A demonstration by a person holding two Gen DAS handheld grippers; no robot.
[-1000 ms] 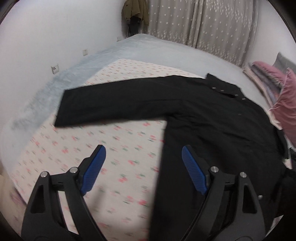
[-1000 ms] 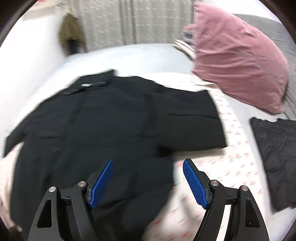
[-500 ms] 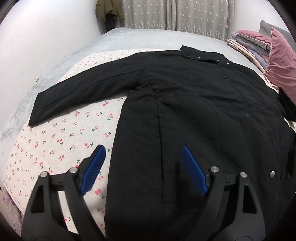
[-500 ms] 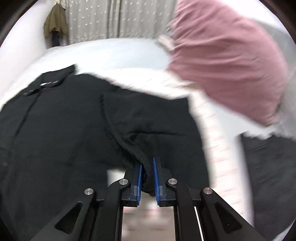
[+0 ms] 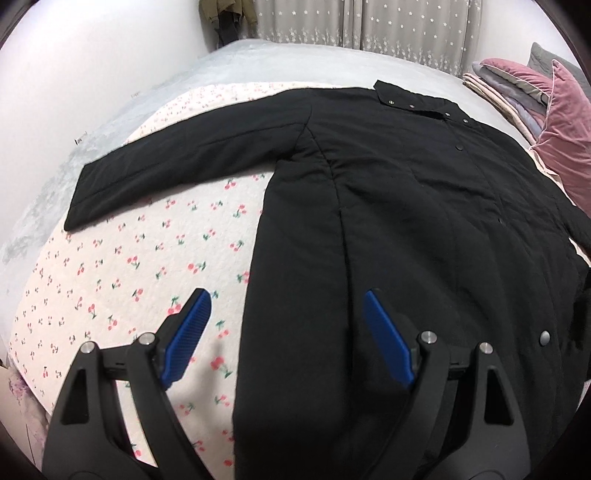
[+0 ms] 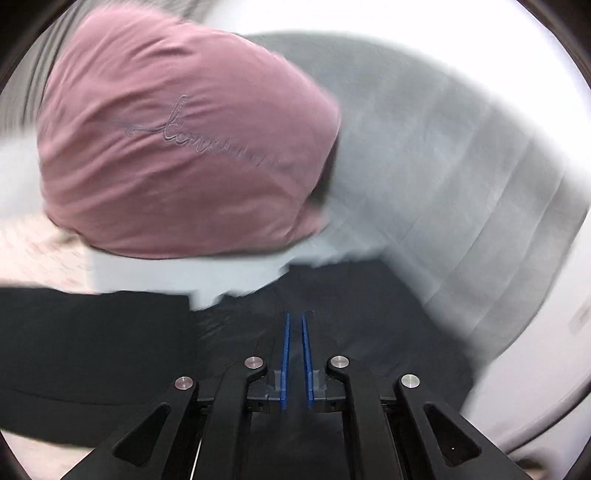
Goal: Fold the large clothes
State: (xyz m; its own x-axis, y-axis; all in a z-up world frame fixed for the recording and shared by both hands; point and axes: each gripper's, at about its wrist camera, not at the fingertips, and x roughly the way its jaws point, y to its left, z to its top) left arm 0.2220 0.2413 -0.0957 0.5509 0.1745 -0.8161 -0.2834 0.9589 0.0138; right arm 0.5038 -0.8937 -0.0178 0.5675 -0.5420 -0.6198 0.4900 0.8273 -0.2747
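Note:
A long black coat (image 5: 406, 221) lies flat and face up on the cherry-print sheet (image 5: 129, 266), its left sleeve (image 5: 184, 170) stretched out to the left. My left gripper (image 5: 286, 314) hangs open just above the coat's left side edge, one finger over the sheet and one over the coat. In the blurred right wrist view, my right gripper (image 6: 294, 321) is shut with black fabric pinched between the pads. The coat's other sleeve (image 6: 92, 339) trails off to the left from it.
A pink pillow (image 6: 177, 140) leans against the grey padded headboard (image 6: 461, 184) straight ahead of the right gripper. A dark folded garment (image 6: 388, 314) lies under it. Folded blankets (image 5: 506, 81) are stacked by the pillow (image 5: 565, 147). Curtains (image 5: 388, 26) hang behind the bed.
The right gripper went from open to shut on the coat's sleeve, then swung right toward the pillow. The left gripper, still open, sank and shifted right toward the coat's side edge.

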